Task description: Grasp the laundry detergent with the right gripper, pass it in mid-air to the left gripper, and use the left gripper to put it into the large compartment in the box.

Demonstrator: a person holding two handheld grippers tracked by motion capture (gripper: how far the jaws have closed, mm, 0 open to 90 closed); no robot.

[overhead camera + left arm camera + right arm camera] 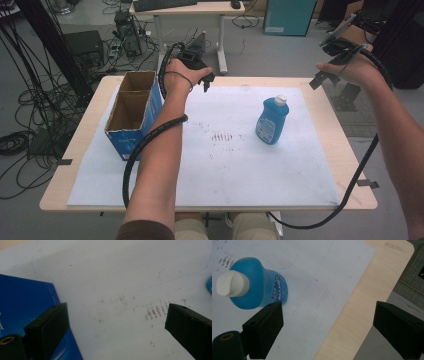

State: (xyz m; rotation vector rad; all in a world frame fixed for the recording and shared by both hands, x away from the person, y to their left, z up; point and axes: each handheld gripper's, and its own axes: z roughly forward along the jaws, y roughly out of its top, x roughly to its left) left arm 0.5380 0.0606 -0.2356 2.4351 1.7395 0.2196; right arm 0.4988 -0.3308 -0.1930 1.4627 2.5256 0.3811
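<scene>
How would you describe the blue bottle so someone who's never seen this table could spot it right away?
Start at the wooden table and the white sheet covering most of it. On the sheet's right half stands the blue bottle, upright and alone, away from the open cardboard box at the left. Its translucent blue body and white cap set it apart.

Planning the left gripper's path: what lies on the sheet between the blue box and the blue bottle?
No object: between the blue box and the blue bottle the high view shows bare white sheet with faint dark smudges.
</scene>
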